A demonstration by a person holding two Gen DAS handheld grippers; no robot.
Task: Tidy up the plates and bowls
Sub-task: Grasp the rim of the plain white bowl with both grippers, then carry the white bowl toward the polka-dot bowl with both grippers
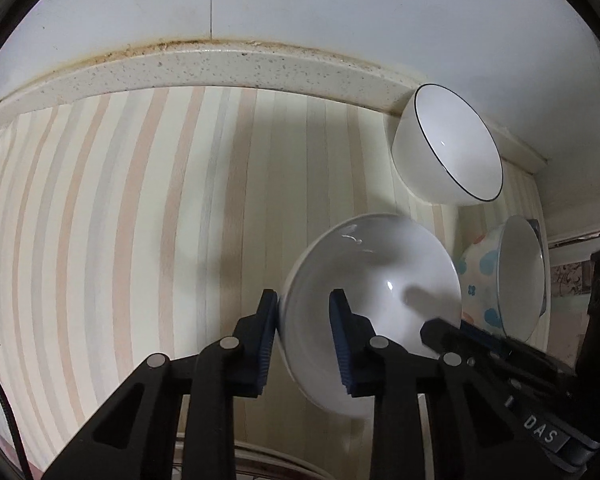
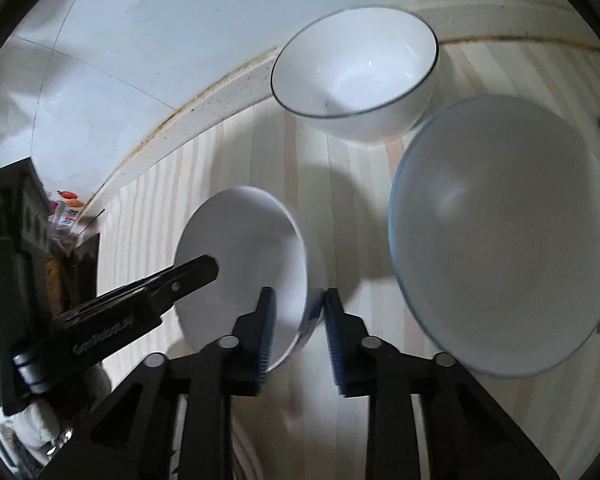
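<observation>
A small plain white bowl [image 1: 372, 280] [image 2: 240, 256] rests on the striped mat [image 1: 140, 200]. My left gripper [image 1: 304, 296] straddles its left rim, one pad against the outer wall and the other inside, shut on it. My right gripper [image 2: 299, 292] is shut on the opposite rim, where a bit of blue pattern shows on the bowl's outside. Each gripper appears in the other's view: the right gripper [image 1: 432, 328] reaches in from the right, the left gripper [image 2: 208, 268] from the left.
A white bowl with a thin dark rim [image 1: 448, 148] [image 2: 356, 72] stands by the speckled back ledge [image 1: 220, 68]. A larger bowl with coloured dots and a pale blue rim [image 1: 480, 280] [image 2: 504, 240] sits close to the right. White tiled wall behind.
</observation>
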